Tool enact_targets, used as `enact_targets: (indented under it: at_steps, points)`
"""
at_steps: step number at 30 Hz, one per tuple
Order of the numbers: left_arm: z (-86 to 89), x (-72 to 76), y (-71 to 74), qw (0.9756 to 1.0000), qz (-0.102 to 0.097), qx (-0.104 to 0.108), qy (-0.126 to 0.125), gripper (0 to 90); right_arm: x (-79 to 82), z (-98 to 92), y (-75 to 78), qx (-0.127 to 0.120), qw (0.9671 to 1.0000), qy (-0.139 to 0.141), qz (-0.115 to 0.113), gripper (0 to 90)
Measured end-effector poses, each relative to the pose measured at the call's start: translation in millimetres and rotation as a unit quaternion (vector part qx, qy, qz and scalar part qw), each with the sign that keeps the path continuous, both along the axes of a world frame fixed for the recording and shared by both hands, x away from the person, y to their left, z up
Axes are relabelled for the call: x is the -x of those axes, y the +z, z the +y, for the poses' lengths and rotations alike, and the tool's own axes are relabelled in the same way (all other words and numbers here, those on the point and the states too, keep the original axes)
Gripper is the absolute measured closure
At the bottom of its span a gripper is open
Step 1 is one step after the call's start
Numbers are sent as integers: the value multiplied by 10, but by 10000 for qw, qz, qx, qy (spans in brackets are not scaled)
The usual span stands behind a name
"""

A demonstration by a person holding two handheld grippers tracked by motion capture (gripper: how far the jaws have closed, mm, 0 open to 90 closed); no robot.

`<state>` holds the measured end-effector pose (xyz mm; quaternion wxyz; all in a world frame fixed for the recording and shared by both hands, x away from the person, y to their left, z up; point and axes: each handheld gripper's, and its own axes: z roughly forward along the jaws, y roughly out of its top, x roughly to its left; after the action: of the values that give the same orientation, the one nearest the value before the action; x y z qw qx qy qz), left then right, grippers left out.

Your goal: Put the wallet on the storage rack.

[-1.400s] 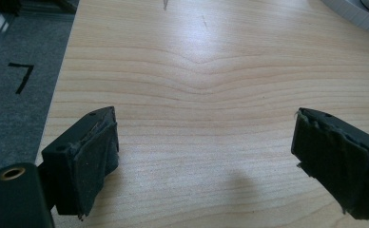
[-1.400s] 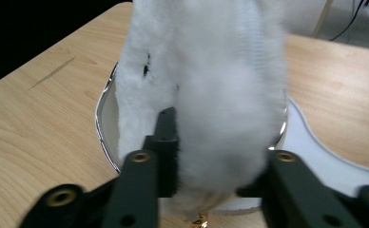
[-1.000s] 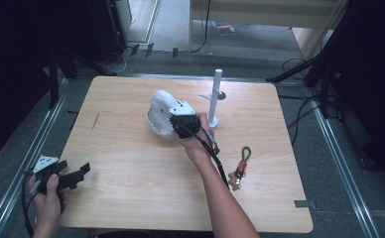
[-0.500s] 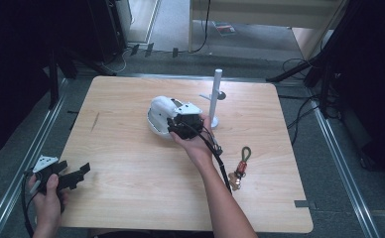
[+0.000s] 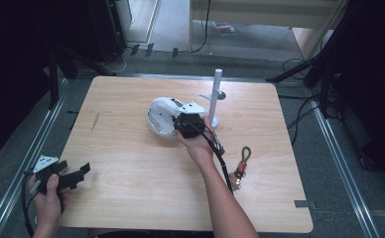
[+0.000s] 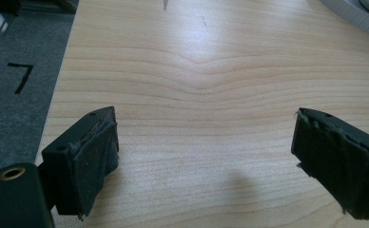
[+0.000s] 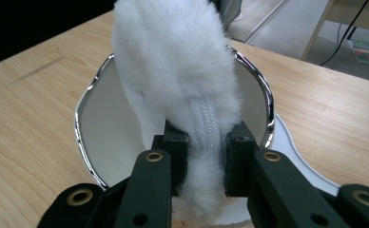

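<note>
White furry headband (image 7: 173,61) with ribbed white inner strip, standing upright over white chrome-rimmed earcup (image 7: 249,95), headset (image 5: 163,116) resting mid-table, nearer the far edge, clamped at the band

Right gripper (image 7: 205,159) closed on a white fluffy strap (image 7: 178,71) above a chrome-rimmed white shell (image 7: 94,128).

We see the two black jaws, having just closed, pinching the strap on either side of its ribbed white band (image 7: 205,124). The fluffy strap rises from the jaws and arches over the shell's opening, whose bright metal rim curves on both sides. The shell rests on the wooden table (image 7: 25,109); grey floor (image 7: 287,23) lies beyond.
</note>
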<state>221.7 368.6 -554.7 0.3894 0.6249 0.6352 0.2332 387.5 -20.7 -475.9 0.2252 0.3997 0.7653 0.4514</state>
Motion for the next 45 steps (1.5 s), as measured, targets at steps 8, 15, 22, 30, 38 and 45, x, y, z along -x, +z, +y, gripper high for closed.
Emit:
enact_targets:
  at_steps: [8, 15, 22, 30, 38, 45]
  points:
    - [0, -1, -1, 10000, 2, 8, 3, 94, 79, -8, 41, 150, 9998, -104, -38, 550]
    - [-1, 2, -1, 10000, -17, 8, 12, 94, 208, -126, 102, 30, 9997, -215, -61, 393]
    - [-4, 3, 1, 10000, -6, -4, 10, 94, 402, -266, 146, 62, 9995, -310, -31, 353]
    - [-6, -4, -1, 10000, 11, -19, 8, 94, 567, -480, 93, 120, 9983, -527, 219, 313]
    - [-2, 7, -2, 10000, -3, 36, -13, 93, 703, -698, 38, 177, 9964, -718, 411, 245]
    - [-5, 11, -1, 10000, -5, 10, -22, 94, 812, -879, -20, 291, 9926, -1006, 618, 186]
